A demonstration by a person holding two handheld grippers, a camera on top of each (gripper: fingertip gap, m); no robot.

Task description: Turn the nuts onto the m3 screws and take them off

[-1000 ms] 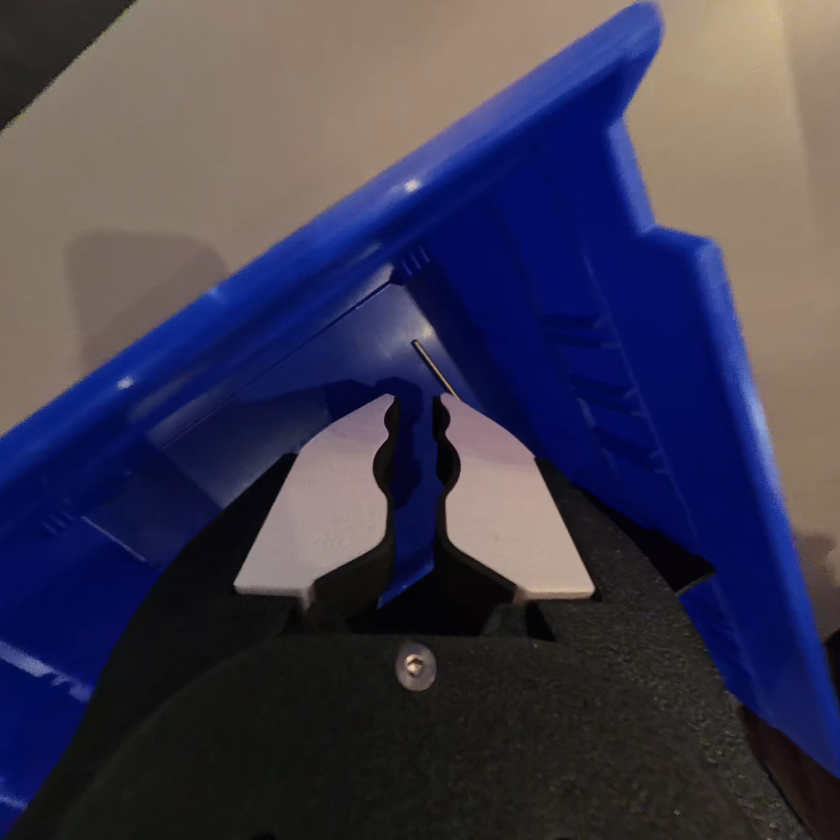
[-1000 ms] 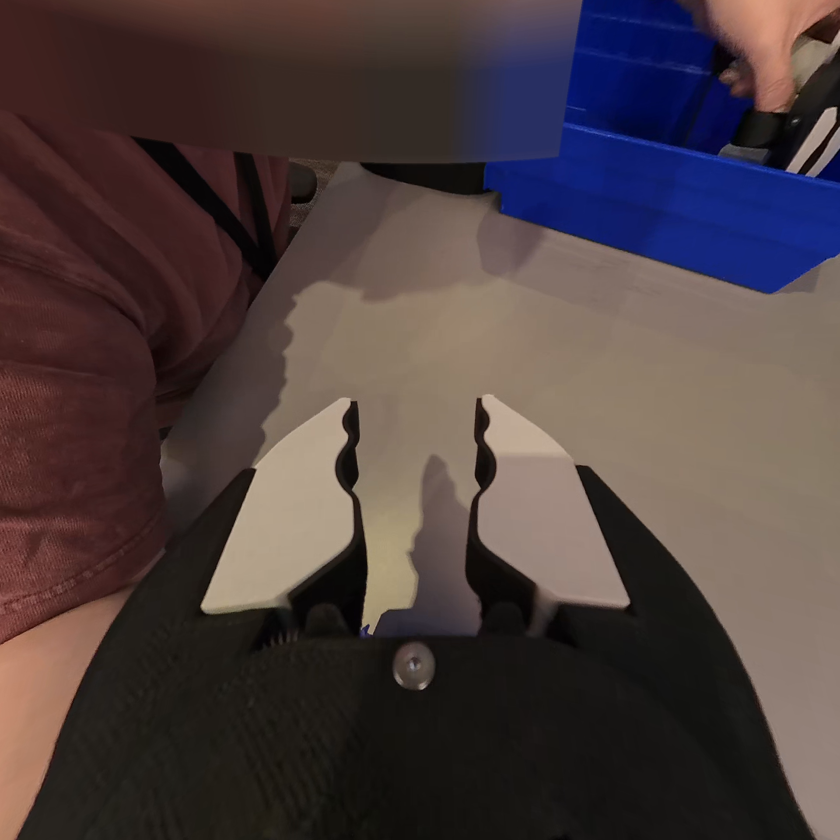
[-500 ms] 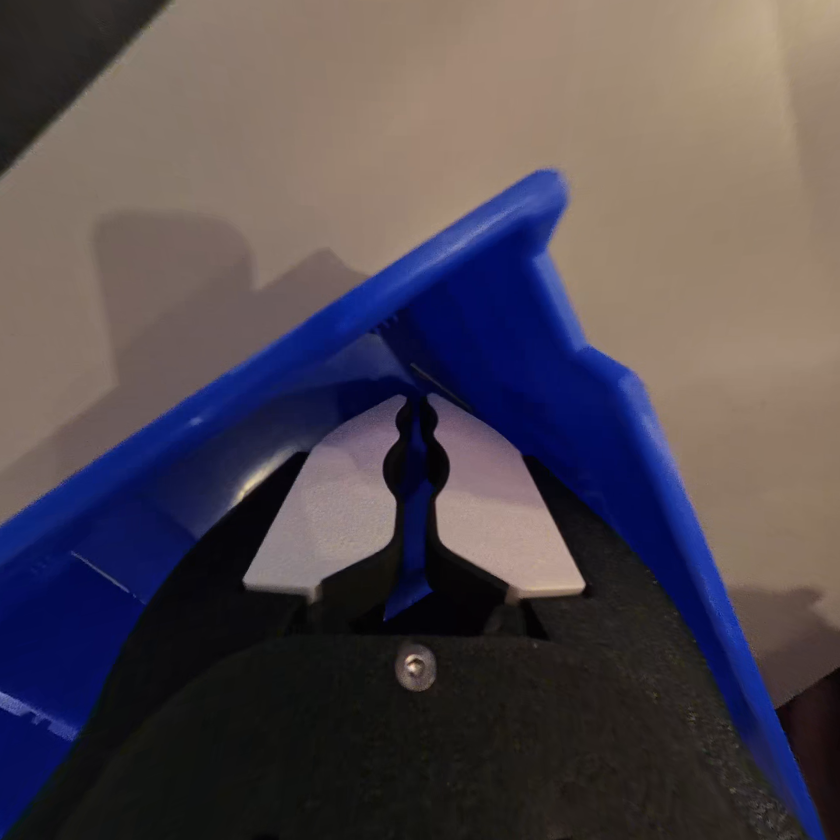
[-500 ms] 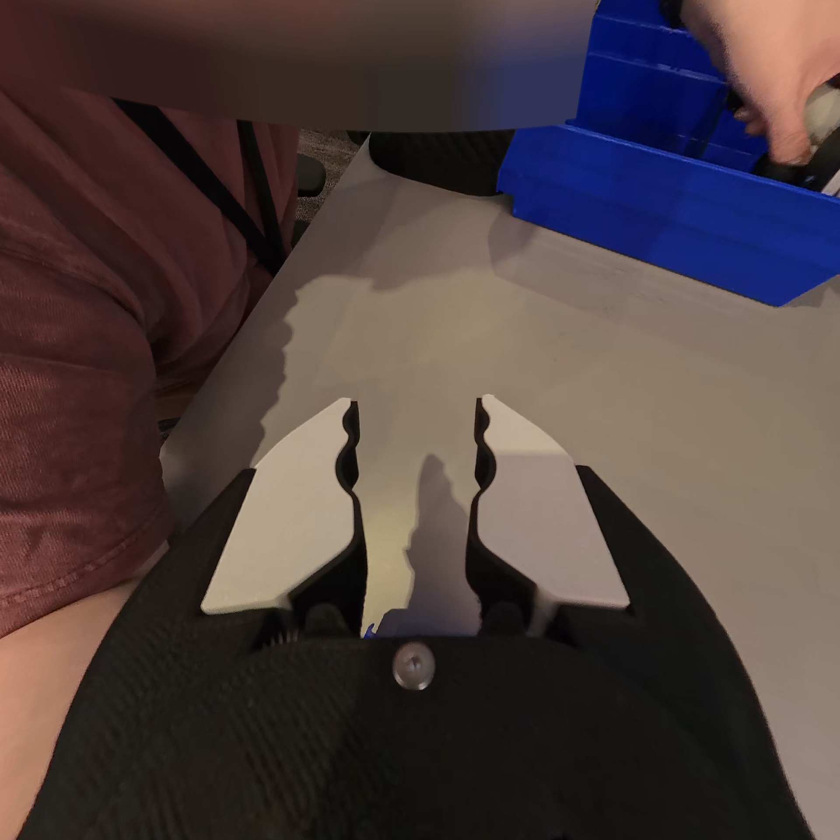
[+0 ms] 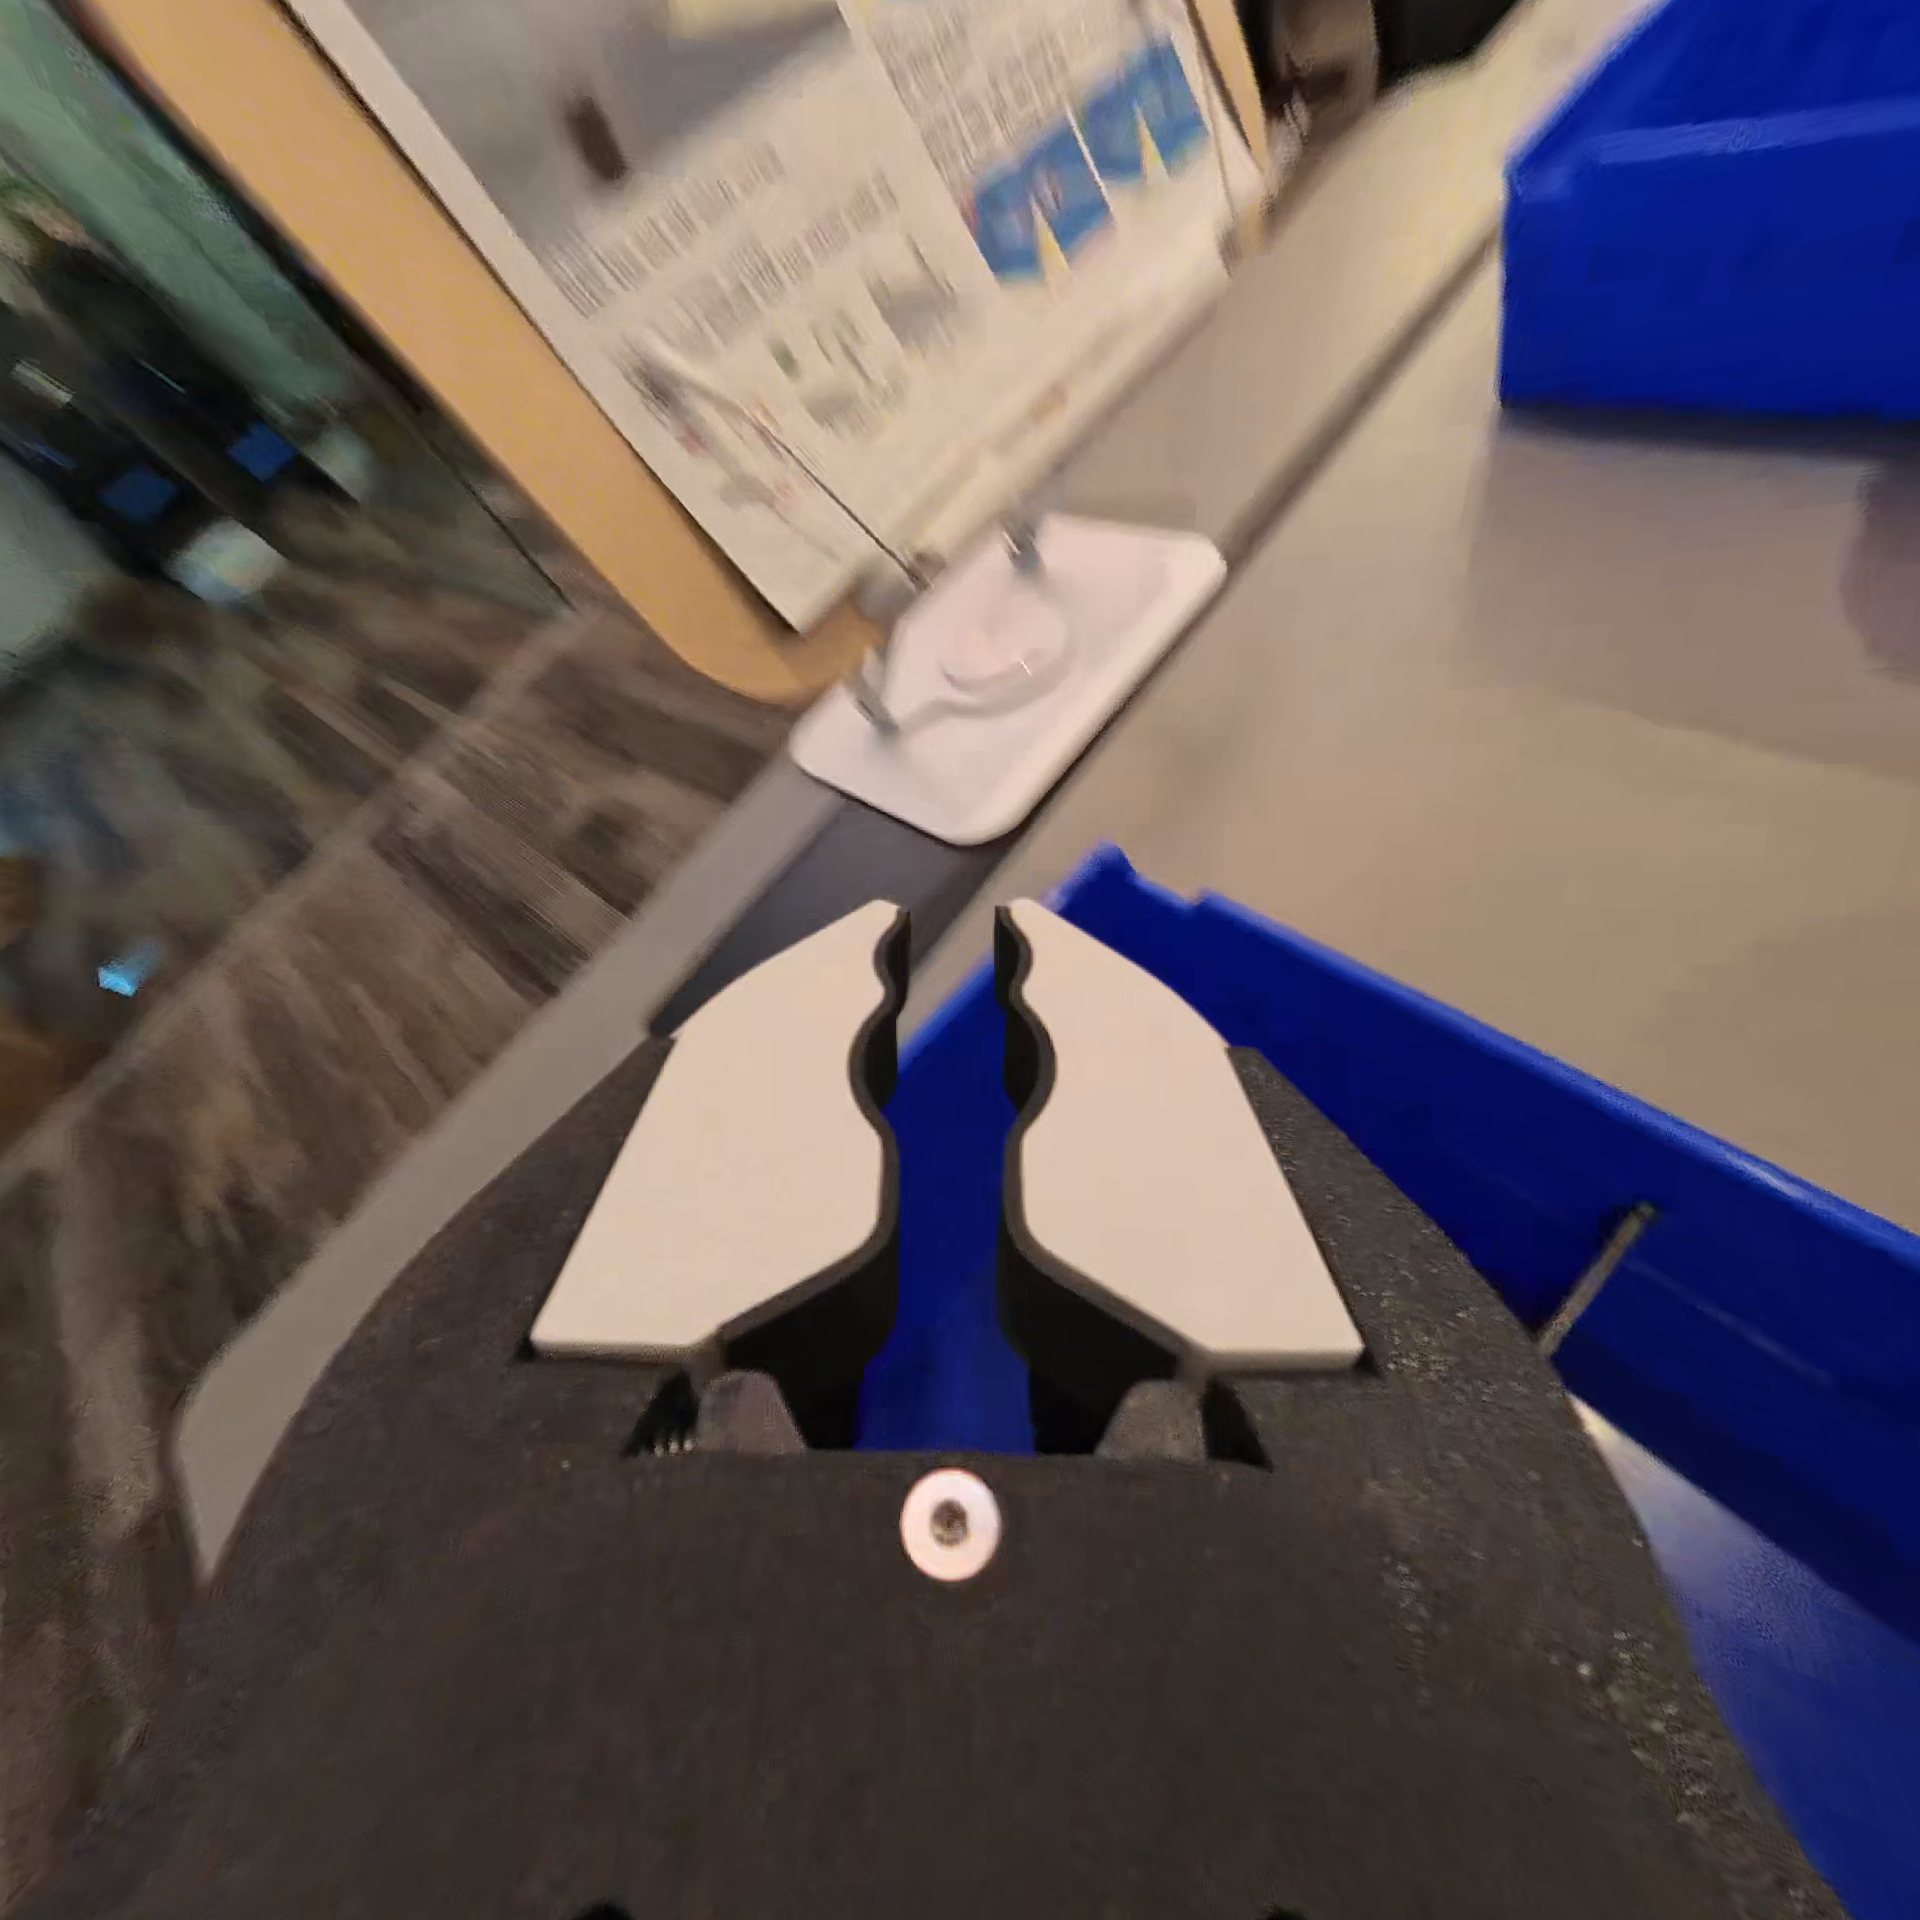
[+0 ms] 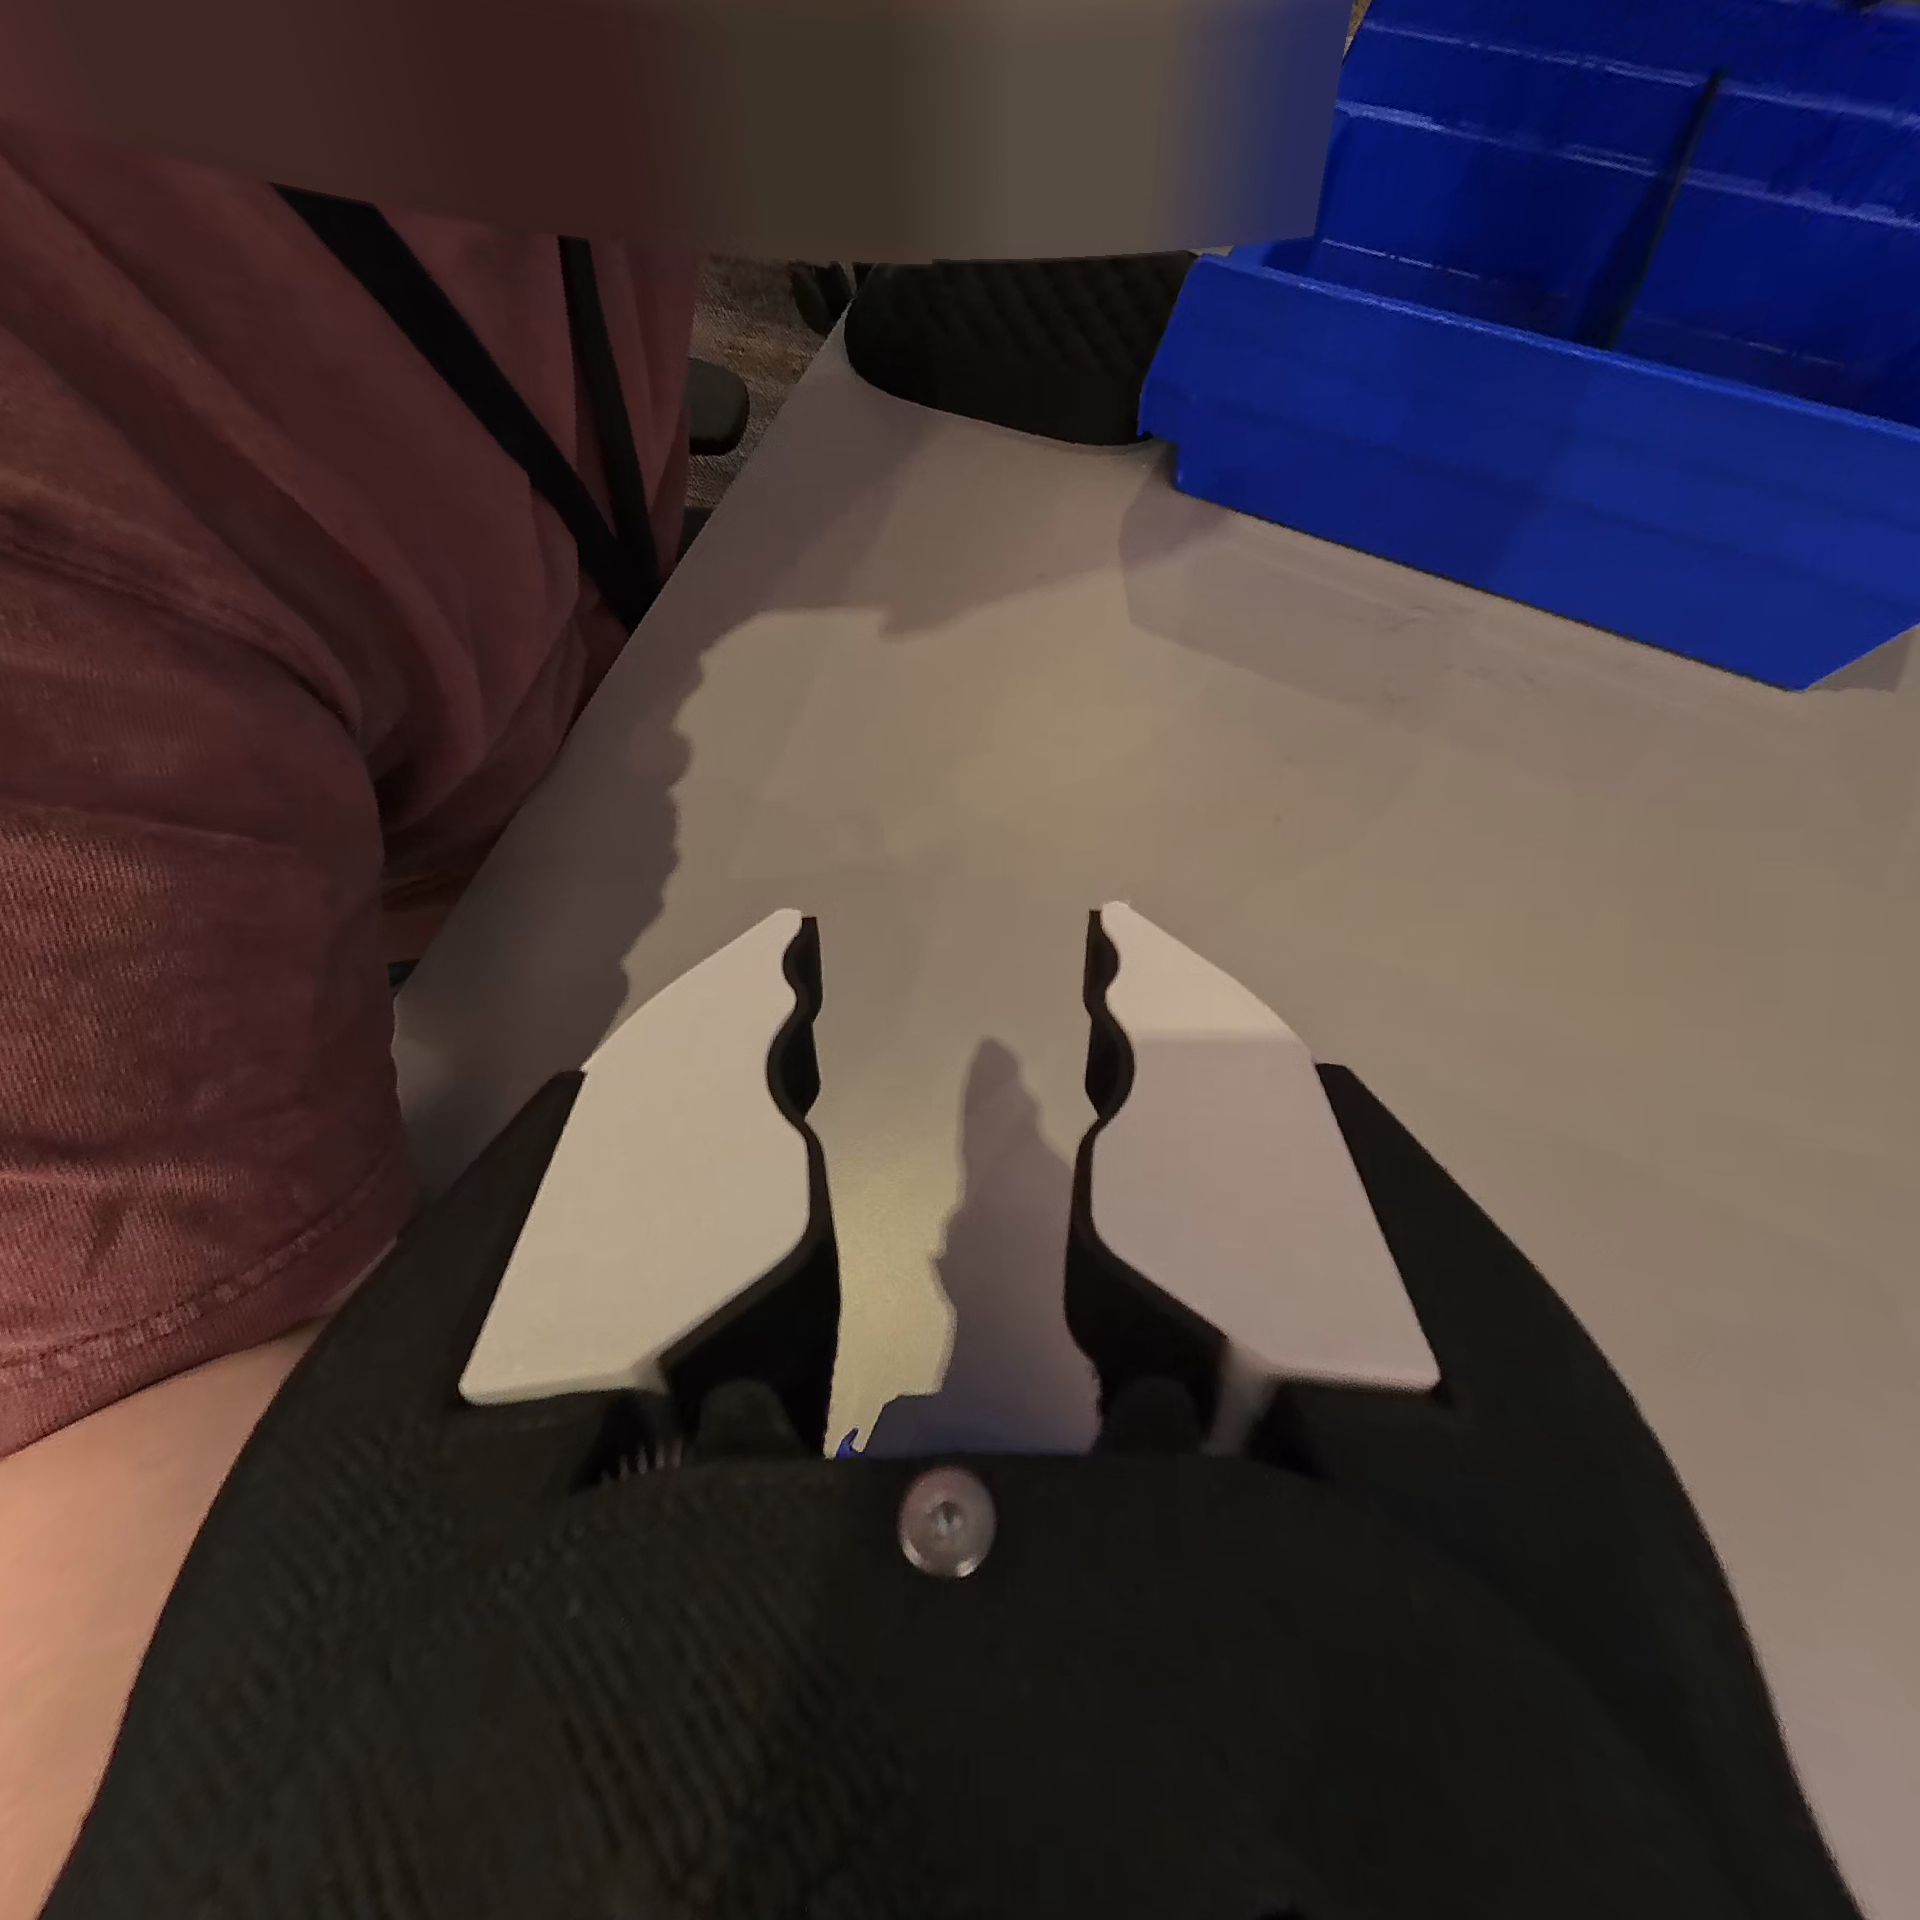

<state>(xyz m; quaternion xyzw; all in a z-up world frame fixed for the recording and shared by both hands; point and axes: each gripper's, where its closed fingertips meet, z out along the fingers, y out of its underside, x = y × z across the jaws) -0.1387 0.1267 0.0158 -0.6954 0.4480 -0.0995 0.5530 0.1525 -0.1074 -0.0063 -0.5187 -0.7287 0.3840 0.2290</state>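
**Both grippers empty over the table**

The left gripper (image 5: pixel 951 914) is tilting above the near corner of a blue bin (image 5: pixel 1475 1122), its jaws parted by a narrow gap and holding nothing. A white plate (image 5: pixel 1101 665) is lying at the table edge beyond it; the blur hides whether its small upright pins are screws, and no nuts can be made out. The right gripper (image 6: pixel 951 920) is hovering level over the grey table (image 6: pixel 1299 831), jaws spread wide and empty, a person's maroon sleeve (image 6: pixel 187 727) beside it.

Blue bins (image 6: pixel 1558 436) on a grey table (image 6: pixel 1351 831); a white plate (image 5: pixel 1039 675); dark red shirt (image 6: pixel 208 623); each gripper (image 6: pixel 951 935) black with pale grey fingers (image 6: pixel 665 1195).
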